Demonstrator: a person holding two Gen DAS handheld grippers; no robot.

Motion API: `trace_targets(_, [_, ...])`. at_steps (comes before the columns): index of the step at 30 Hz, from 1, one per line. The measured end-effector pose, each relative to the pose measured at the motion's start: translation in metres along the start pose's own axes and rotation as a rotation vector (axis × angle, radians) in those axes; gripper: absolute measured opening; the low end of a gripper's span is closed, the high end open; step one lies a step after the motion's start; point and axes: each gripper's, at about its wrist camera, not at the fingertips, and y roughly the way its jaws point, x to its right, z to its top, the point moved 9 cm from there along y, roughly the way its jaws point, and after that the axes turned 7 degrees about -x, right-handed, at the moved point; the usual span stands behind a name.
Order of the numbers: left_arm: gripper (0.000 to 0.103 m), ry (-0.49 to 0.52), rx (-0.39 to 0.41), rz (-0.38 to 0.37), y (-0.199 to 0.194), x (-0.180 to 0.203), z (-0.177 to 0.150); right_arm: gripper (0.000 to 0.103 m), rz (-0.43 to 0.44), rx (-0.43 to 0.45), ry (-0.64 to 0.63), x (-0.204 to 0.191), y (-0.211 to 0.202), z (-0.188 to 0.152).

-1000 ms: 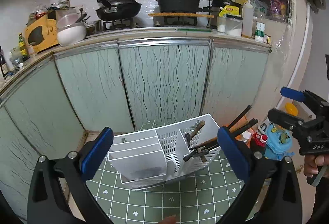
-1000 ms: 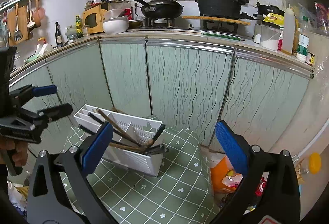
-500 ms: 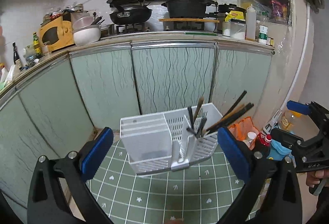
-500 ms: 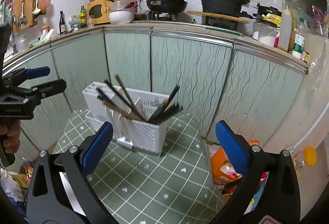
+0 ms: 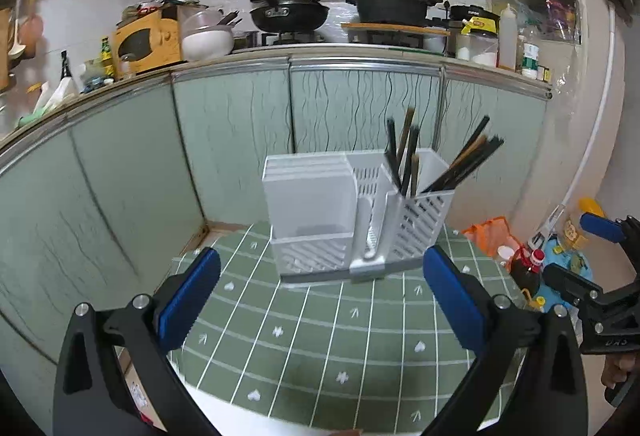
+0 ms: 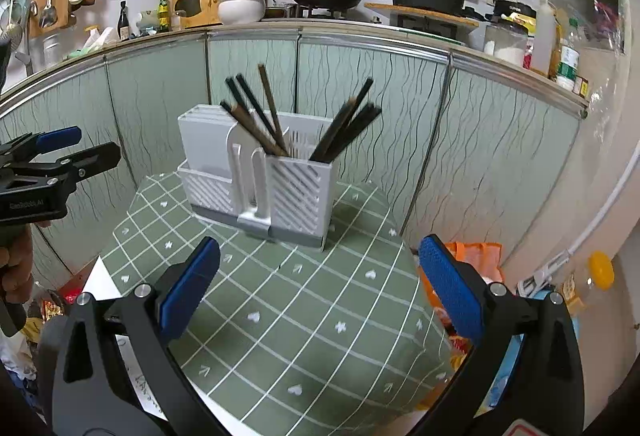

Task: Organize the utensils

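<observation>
A white slotted utensil holder [image 5: 352,216] stands upright at the far side of a small table with a green grid cloth [image 5: 320,336]. Several dark and brown chopsticks [image 5: 404,160] lean in its right compartments. It also shows in the right wrist view [image 6: 264,176], with chopsticks [image 6: 256,116] fanned left and right. My left gripper [image 5: 320,300] is open and empty, low over the table's near part. My right gripper [image 6: 316,292] is open and empty, to the right of the left one. Each gripper shows in the other's view: the right one [image 5: 588,256], the left one [image 6: 68,148].
Green patterned cabinet doors [image 5: 240,132] stand close behind the table under a counter with pans [image 5: 288,16], a bowl and bottles. Bottles and an orange bag [image 5: 492,236] lie on the floor at the right. A white pipe [image 5: 600,132] runs along the right wall.
Both views have dropped from above the holder to a level, closer look at its front. The holder now looks upright and the chopsticks stand steeper. Both grippers stay open.
</observation>
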Motion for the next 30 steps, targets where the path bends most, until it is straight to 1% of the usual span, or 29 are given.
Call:
trace_targets(8, [0.099, 0.016, -0.017, 0.065, -0.013, -0.009, -0.050, 0.096, -0.037, -0.023, -0.008, -0.010, -0.004, -0.048])
trace_targets(12, [0.099, -0.002, -0.041, 0.058, -0.017, -0.013, -0.074, 0.096, -0.037, -0.039, -0.003, -0.013, -0.004, -0.068])
trace_targets(17, [0.099, 0.009, -0.064, 0.098, -0.018, -0.014, -0.098, 0.096, -0.044, -0.055, 0.006, -0.018, -0.002, -0.090])
trace_targets(22, [0.099, 0.016, -0.076, 0.109, -0.019, -0.013, -0.117, 0.096, -0.053, -0.054, 0.008, -0.022, -0.003, -0.102])
trace_targets(30, [0.099, -0.001, -0.120, 0.094, -0.016, -0.010, -0.146, 0.096, -0.037, -0.063, 0.034, -0.029, -0.005, -0.118])
